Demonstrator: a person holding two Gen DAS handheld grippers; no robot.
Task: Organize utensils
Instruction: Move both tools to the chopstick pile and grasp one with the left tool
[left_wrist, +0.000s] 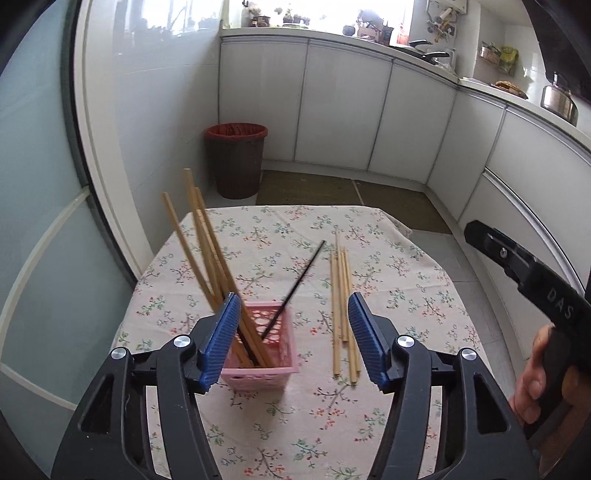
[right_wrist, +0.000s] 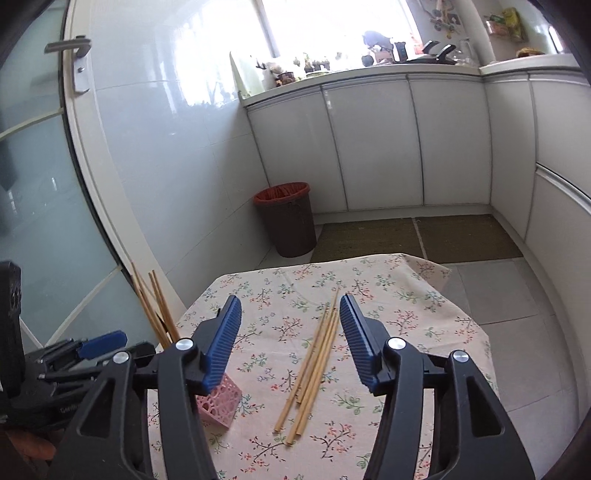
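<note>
Standing in the pink basket (left_wrist: 275, 354) on the floral tablecloth (left_wrist: 406, 280) are several wooden chopsticks (left_wrist: 207, 254) and one black chopstick (left_wrist: 295, 288); their lower ends are hidden behind the basket wall and the left gripper (left_wrist: 291, 339). More loose chopsticks (right_wrist: 314, 362) lie flat beside the basket. Both tongs are released, gripping nothing. The right gripper (right_wrist: 291, 343) hides most of the basket. A hand (left_wrist: 535, 380) is cut off at the frame edge.

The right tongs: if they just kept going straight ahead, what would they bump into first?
Probably the loose wooden chopsticks lying on the flowered tablecloth; the open right tongs point down toward them, though depth is hard to judge.
</note>
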